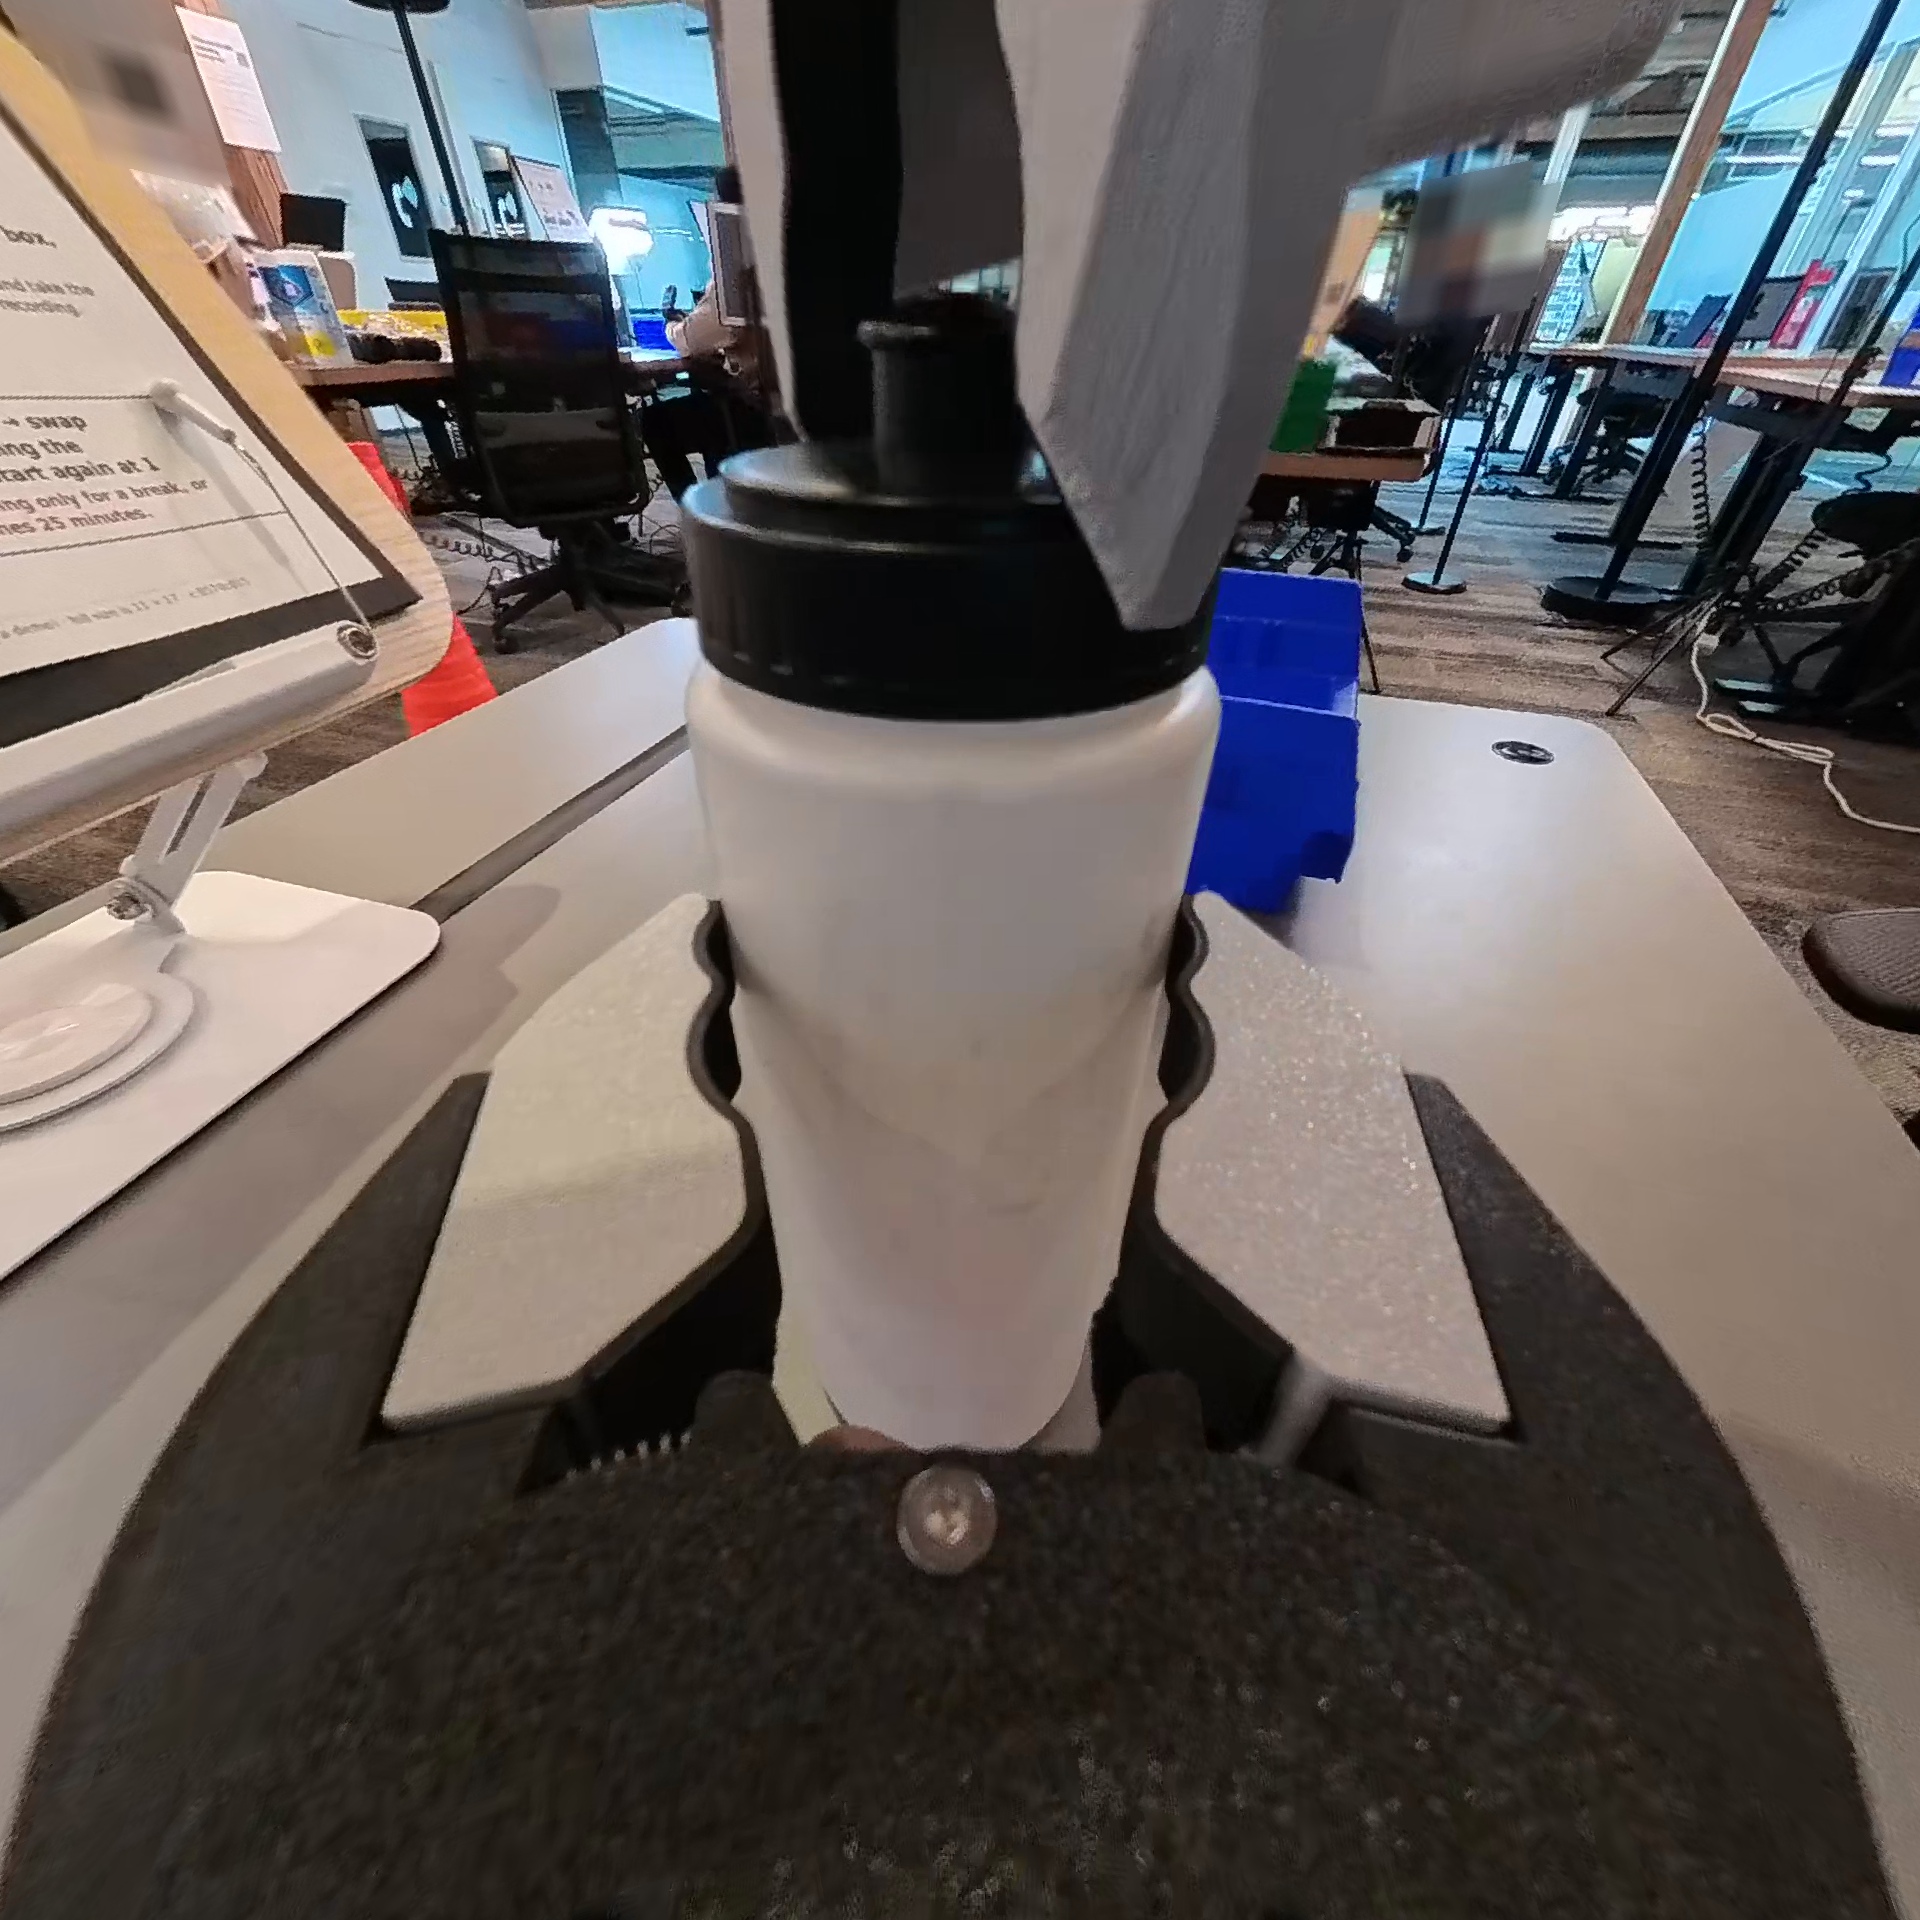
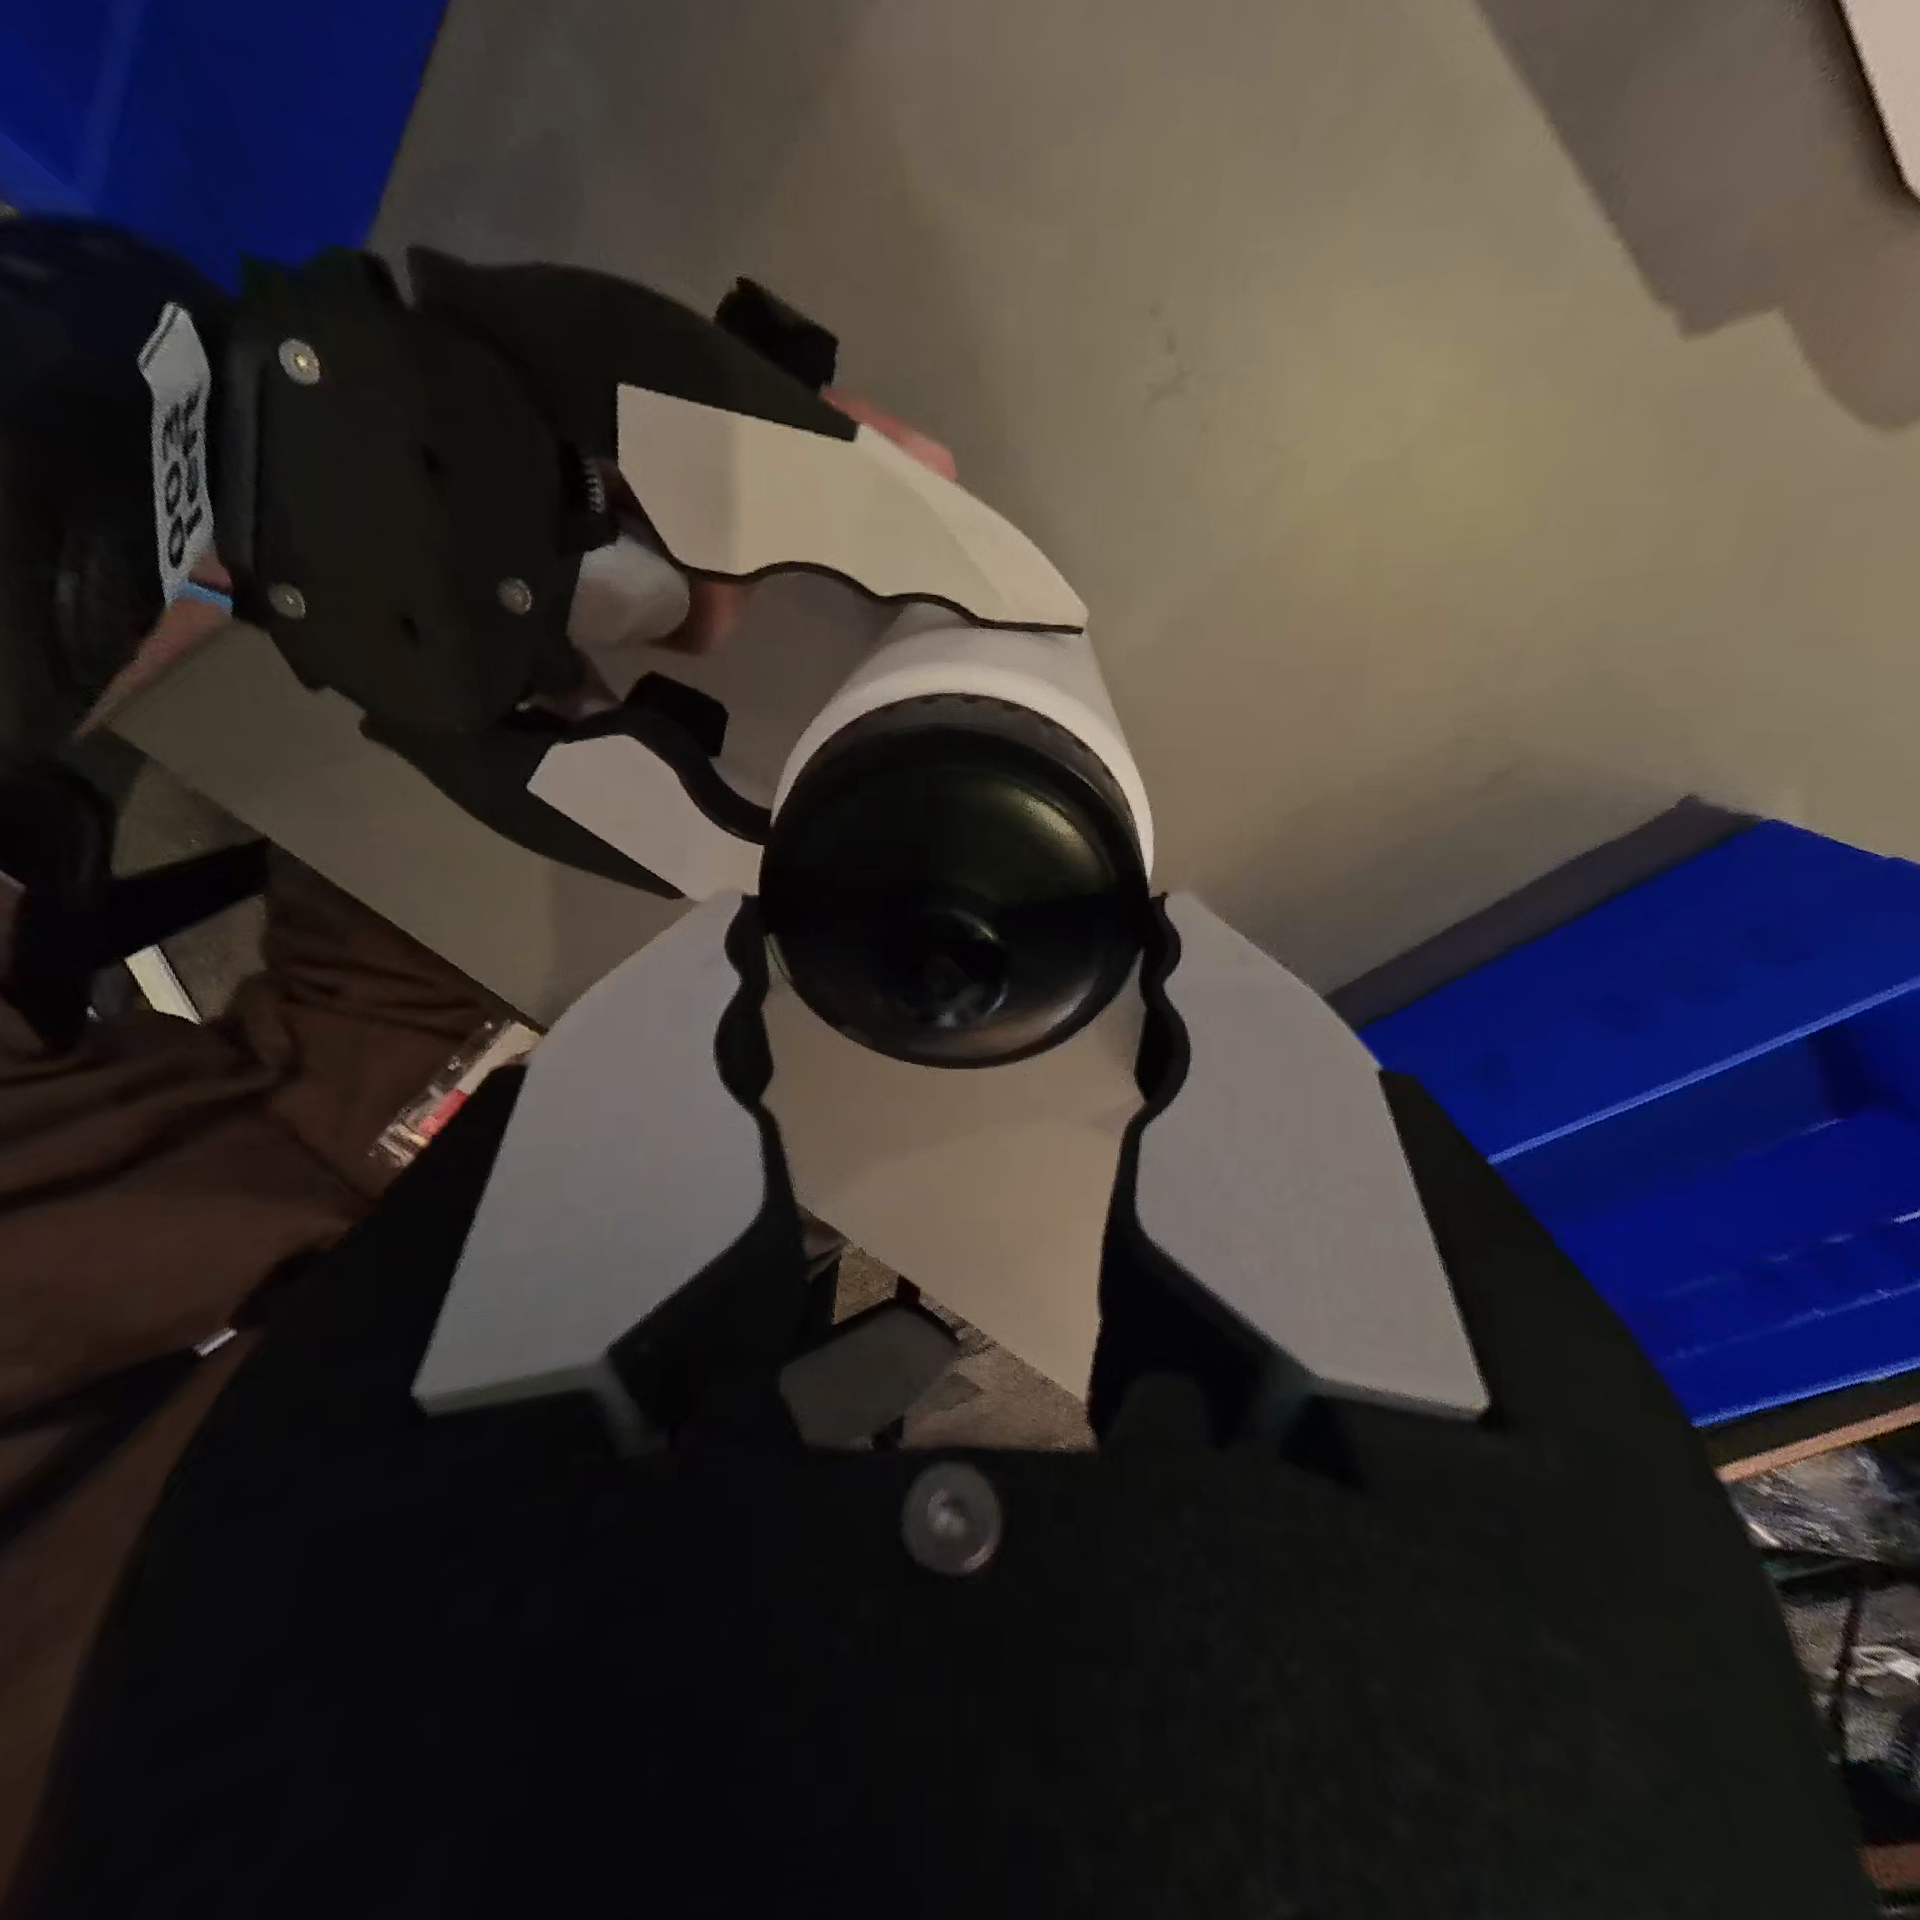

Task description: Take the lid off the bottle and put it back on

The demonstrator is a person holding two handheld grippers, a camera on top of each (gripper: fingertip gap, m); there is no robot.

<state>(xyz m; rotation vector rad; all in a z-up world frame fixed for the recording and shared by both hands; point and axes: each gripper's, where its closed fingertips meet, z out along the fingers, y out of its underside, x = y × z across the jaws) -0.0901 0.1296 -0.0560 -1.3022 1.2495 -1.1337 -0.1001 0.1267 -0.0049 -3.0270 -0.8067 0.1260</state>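
A white bottle [image 1: 956, 935] with a black spouted lid [image 1: 883, 592] stands upright between my left gripper's fingers. My left gripper [image 1: 951, 987] is shut on the bottle's body, with both wavy pads pressed against its sides. My right gripper [image 2: 951, 935] comes down from above, with its fingertips against opposite sides of the lid [image 2: 935, 862]; it is shut on the lid. The lid sits on the bottle's neck. In the left wrist view one right finger [image 1: 1122, 312] covers the lid's right side. In the right wrist view the left gripper [image 2: 914, 717] holds the bottle [image 2: 997, 665] from the upper left.
A blue bin [image 1: 1288, 748] stands just behind the bottle on the grey table [image 1: 1558, 987]; it also shows in the right wrist view [image 2: 1662, 1143]. A sheet on a white stand [image 1: 156, 468] is at the left. An orange cone [image 1: 447, 686] stands beyond the table.
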